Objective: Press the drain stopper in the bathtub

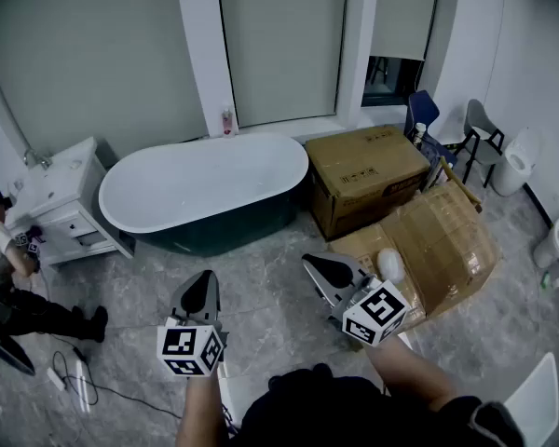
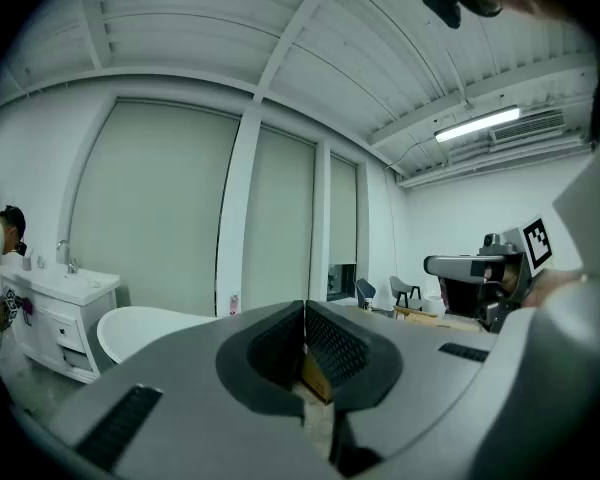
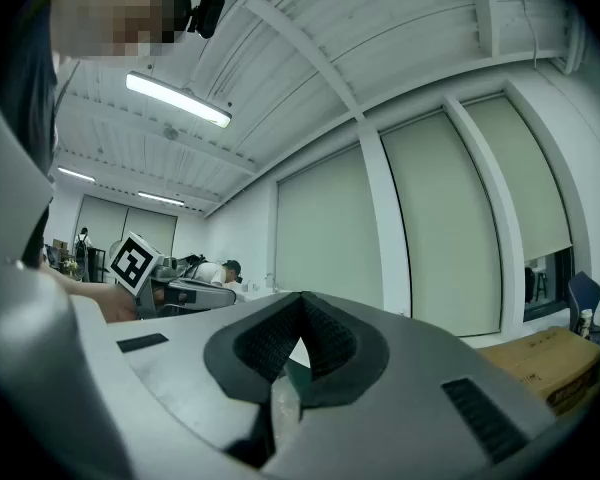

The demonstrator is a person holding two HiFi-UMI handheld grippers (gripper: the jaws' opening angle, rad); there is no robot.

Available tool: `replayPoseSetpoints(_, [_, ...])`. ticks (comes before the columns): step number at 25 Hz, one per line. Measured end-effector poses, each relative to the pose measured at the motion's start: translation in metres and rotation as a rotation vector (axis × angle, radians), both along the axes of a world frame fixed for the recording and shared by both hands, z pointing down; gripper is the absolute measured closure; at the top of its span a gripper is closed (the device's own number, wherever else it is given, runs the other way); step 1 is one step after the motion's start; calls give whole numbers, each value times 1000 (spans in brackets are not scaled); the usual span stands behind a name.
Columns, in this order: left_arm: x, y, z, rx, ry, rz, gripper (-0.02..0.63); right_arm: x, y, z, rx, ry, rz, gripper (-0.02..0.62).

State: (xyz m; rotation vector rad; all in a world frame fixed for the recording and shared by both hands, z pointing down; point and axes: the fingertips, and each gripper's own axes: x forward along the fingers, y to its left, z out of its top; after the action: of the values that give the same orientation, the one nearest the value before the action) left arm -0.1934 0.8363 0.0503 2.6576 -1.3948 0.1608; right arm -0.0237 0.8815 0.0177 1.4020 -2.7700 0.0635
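The bathtub, white inside and dark outside, stands on the marble floor under the window; I cannot make out its drain stopper from here. Both grippers are held well short of it, above the floor. My left gripper points at the tub with its jaws shut and nothing in them. My right gripper is beside it, also shut and holding nothing. In the left gripper view the jaws meet tip to tip, with the tub beyond at left. The right gripper view shows its jaws closed.
A white vanity stands left of the tub, with a person crouching by it. A cardboard box and flattened cardboard lie at the right. Chairs, a toilet and floor cables are also around.
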Motion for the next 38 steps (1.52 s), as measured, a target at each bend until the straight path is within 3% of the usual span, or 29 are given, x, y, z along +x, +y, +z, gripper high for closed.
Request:
replayPoseSetpoints(9, [-23, -3, 13, -18, 6, -9, 586, -23, -5, 13, -20, 0, -7, 584])
replayPoseSetpoints(17, [-52, -6, 24, -30, 5, -1, 586, -60, -9, 20, -61, -88, -55, 583])
replayPoseSetpoints(22, [-61, -19, 44, -64, 16, -12, 586, -57, -22, 43, -127, -109, -34, 581])
replayPoseSetpoints(29, [-53, -68, 78, -130, 11, -26, 586, -44, -75, 88, -220, -150, -49, 581])
replayPoseSetpoints(38, [-29, -183, 99, -198, -19, -71, 586, -21, -204, 117, -305, -174, -110, 581])
